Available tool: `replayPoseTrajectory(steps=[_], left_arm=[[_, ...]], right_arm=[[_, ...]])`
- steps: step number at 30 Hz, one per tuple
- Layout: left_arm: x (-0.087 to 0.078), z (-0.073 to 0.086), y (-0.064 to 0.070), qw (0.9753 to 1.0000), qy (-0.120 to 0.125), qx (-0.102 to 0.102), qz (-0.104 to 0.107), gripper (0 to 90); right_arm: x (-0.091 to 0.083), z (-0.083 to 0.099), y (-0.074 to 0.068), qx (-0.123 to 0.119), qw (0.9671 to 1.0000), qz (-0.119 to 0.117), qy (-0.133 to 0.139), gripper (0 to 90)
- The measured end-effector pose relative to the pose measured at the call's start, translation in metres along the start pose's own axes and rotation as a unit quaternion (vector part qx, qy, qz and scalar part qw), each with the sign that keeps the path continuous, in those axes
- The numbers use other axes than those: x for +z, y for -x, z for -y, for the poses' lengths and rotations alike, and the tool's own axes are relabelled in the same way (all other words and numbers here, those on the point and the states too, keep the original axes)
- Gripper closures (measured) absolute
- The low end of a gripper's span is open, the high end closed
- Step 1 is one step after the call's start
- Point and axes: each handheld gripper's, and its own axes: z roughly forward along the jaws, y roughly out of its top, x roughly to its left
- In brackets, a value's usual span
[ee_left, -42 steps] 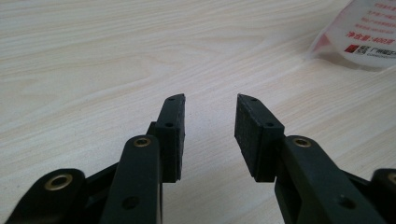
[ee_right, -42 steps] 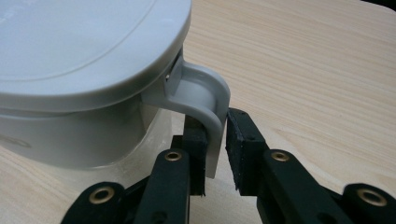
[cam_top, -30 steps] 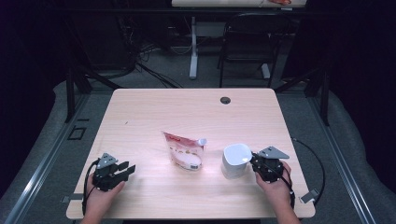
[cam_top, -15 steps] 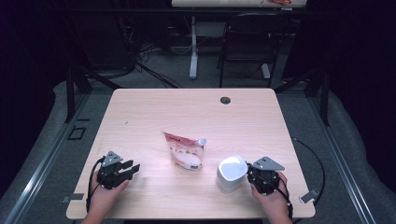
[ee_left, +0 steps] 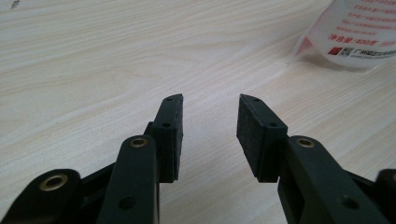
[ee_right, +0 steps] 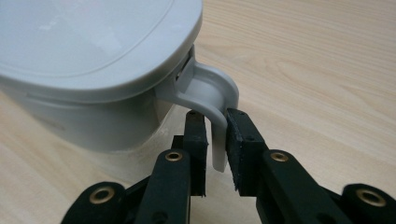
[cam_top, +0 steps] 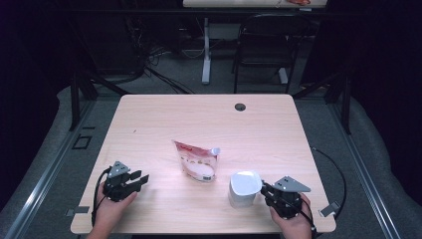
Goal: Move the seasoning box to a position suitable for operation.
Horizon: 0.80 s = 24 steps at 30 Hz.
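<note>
One jug [cam_top: 243, 188], one pouch [cam_top: 197, 159].
Right gripper [ee_right: 215, 135] low, clamping jug's handle [ee_right: 217, 105]; left gripper [ee_left: 209, 122] parted, empty, pouch ahead-right.

one pouch [cam_top: 196, 161], one lidded jug [cam_top: 244, 188], two claws [cam_top: 137, 179]

White jug [cam_top: 243, 189], red-and-white printed pouch [cam_top: 195, 160], pale wood-grain table [cam_top: 164, 119], black grippers

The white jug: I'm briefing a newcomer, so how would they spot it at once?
On the wooden table, look at the near right edge, where the right tool clamps a handle. That handle belongs to the white jug, lidded and rigid, unlike the flat printed pouch beside it.
</note>
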Motion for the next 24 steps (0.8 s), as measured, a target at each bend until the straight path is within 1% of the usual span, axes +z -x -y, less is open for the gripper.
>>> replayPoseTrajectory(steps=[3,7,8,10,11,12,15,17,20,21,22,23,24], left_arm=[[0.000,0.000,0.000,1.0000,-0.003,0.000,-0.002,61.2],[0.000,0.000,0.001,1.0000,0.002,0.001,-0.002,61.1],[0.000,0.000,0.001,1.0000,0.001,0.001,-0.002,61.0],[0.000,0.000,0.001,1.0000,0.006,-0.001,-0.001,60.9],[0.000,0.000,0.001,1.0000,0.006,-0.002,-0.001,60.8],[-0.001,0.000,0.000,1.0000,0.005,-0.002,-0.001,60.8],[-0.001,0.000,0.000,1.0000,0.005,-0.005,0.001,60.6],[-0.001,0.000,-0.001,1.0000,0.004,-0.003,0.000,60.6],[-0.002,0.000,-0.001,1.0000,0.006,-0.004,0.001,60.6],[-0.001,0.000,-0.001,1.0000,0.006,-0.007,0.003,60.6],[-0.001,0.000,-0.002,0.9999,0.001,-0.013,0.007,60.6],[0.000,0.000,-0.002,0.9998,-0.004,-0.016,0.011,60.6],[0.000,0.000,-0.002,0.9998,-0.005,-0.014,0.012,60.6]], right_arm=[[-0.003,0.002,-0.003,0.004,0.9999,-0.015,0.000,77.7],[-0.006,0.005,-0.005,0.002,0.9998,-0.022,0.004,74.7],[-0.007,0.005,-0.005,0.001,0.9996,-0.027,0.004,73.8],[-0.010,0.005,-0.004,0.001,0.9994,-0.033,0.010,72.5],[-0.011,0.005,-0.004,0.005,0.9991,-0.039,0.015,71.0],[-0.014,0.004,-0.003,0.003,0.9989,-0.044,0.017,70.8],[-0.020,0.004,-0.002,0.004,0.9984,-0.051,0.027,70.2],[-0.024,0.003,0.000,0.016,0.9977,-0.055,0.037,70.1],[-0.030,0.002,0.003,0.022,0.9978,-0.047,0.041,68.3],[-0.030,0.001,0.005,0.028,0.9977,-0.051,0.034,68.3],[-0.029,0.001,0.006,0.032,0.9975,-0.051,0.038,68.4],[-0.029,0.001,0.008,0.030,0.9979,-0.046,0.035,68.8],[-0.029,-0.001,0.010,0.032,0.9979,-0.045,0.033,69.5]])
